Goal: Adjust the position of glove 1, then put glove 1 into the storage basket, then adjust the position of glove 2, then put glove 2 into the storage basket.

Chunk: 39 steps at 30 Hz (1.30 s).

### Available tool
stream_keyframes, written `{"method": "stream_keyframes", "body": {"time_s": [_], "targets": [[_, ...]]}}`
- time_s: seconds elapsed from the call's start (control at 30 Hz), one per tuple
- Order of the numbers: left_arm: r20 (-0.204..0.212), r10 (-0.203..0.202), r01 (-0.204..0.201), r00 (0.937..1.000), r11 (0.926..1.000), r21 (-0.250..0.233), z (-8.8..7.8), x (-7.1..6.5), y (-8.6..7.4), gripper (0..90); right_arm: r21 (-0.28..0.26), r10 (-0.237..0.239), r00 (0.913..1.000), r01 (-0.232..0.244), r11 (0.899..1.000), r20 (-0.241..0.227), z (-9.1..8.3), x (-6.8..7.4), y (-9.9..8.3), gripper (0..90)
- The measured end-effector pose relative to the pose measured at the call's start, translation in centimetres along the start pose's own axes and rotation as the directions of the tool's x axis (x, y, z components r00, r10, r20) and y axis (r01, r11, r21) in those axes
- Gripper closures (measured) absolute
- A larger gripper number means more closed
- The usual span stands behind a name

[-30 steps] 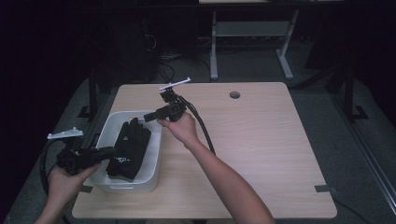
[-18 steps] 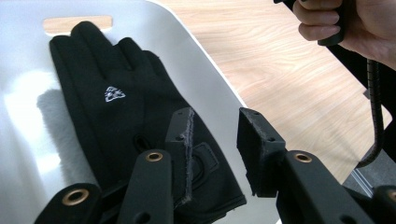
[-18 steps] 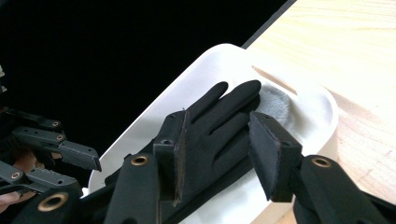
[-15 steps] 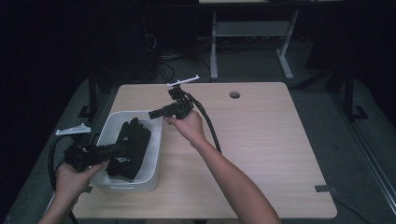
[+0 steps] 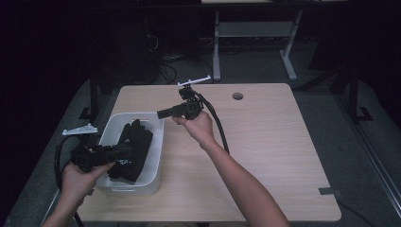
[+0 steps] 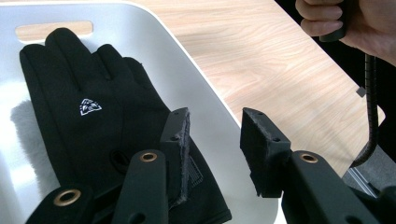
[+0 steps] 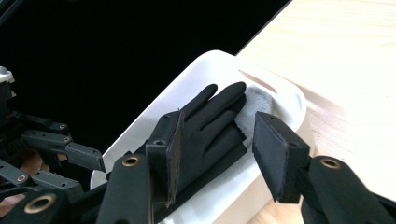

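Left gripper, jaws just widening with nothing between them, hovers over the black glove lying flat in the white bin. Its gripper view reveals a small white logo on the glove, lost from above. Right gripper, also opening and empty, hangs above the wooden table; the glove's cuff is cut off.

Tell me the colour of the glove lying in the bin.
Black glove with a small white logo; the left gripper view shows it best.

gloves in bin – bin on table left edge
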<state>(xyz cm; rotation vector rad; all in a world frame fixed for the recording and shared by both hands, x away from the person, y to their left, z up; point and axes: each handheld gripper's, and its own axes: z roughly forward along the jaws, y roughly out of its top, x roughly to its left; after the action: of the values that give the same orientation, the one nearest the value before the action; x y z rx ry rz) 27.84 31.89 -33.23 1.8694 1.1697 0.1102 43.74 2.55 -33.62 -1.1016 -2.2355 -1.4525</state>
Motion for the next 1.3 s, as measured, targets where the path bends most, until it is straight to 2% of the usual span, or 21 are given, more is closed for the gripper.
{"method": "stream_keyframes", "body": {"time_s": [0.77,1.3], "targets": [[0.039,0.037,-0.038,0.9985,0.9992,0.015,1.8,-1.8,1.2,57.8,-0.039,0.015,0.9996,-0.014,0.999,0.026,-3.7,-1.0,-0.7,49.9],[0.054,0.054,-0.056,0.9971,0.9979,0.034,3.1,-2.7,1.6,57.0,-0.070,0.062,0.9967,-0.059,0.996,0.051,-6.6,-3.1,-2.1,49.3]]}}
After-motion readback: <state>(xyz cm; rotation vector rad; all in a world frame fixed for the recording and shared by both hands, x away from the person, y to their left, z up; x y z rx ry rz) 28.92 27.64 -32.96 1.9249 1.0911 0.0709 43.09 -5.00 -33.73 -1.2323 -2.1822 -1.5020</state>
